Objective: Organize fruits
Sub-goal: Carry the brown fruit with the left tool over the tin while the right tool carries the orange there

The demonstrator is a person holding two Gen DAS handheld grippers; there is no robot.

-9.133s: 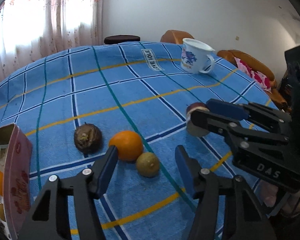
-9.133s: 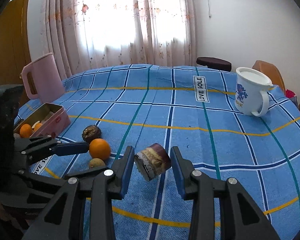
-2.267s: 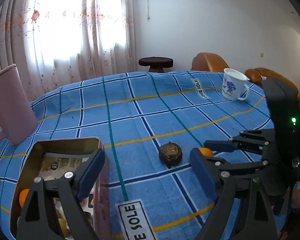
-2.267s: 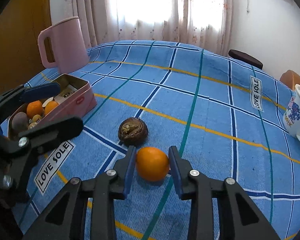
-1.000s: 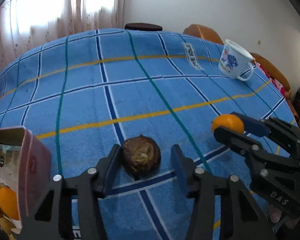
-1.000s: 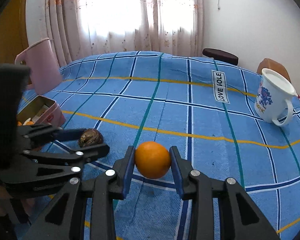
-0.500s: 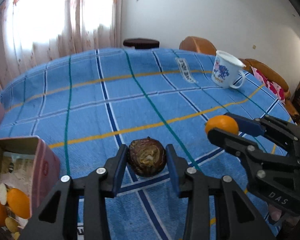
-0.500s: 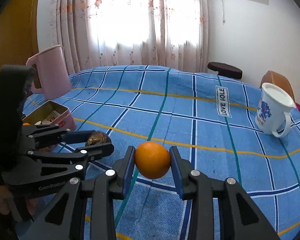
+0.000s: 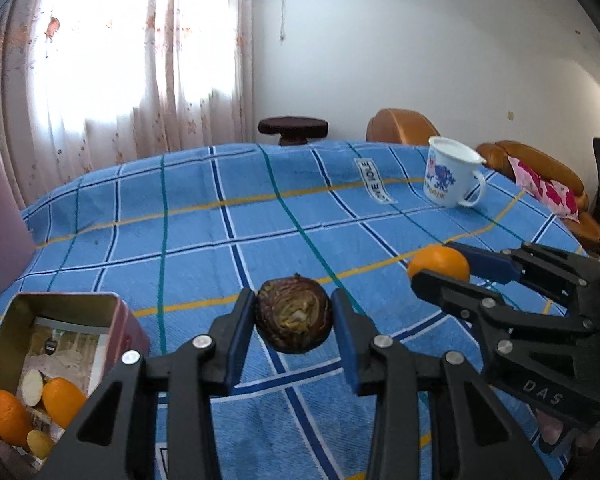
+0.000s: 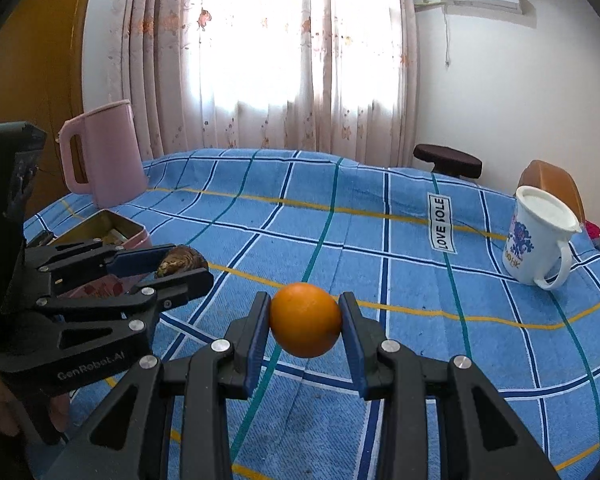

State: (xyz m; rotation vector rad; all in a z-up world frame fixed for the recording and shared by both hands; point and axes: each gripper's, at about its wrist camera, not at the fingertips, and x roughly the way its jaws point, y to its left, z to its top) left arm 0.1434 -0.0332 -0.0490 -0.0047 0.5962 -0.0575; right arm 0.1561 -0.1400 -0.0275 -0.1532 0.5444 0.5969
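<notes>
My left gripper (image 9: 293, 322) is shut on a dark brown wrinkled fruit (image 9: 294, 317) and holds it above the blue checked tablecloth (image 9: 204, 236). It also shows in the right wrist view (image 10: 180, 265) at the left. My right gripper (image 10: 305, 320) is shut on an orange (image 10: 305, 320), also lifted off the cloth; in the left wrist view the orange (image 9: 439, 263) is at the right. A pink open tin (image 9: 120, 322) at the lower left holds oranges (image 9: 62, 396) and several smaller fruits.
A white mug with a blue print (image 10: 538, 240) stands at the far right of the table. A pink jug (image 10: 104, 152) stands at the far left behind the tin (image 10: 134, 236). A dark stool (image 10: 448, 160) and orange chairs (image 9: 400, 126) are beyond the table.
Both grippers have risen with their fruits. The left gripper closed on the brown fruit about half a second ago and now holds it off the cloth.
</notes>
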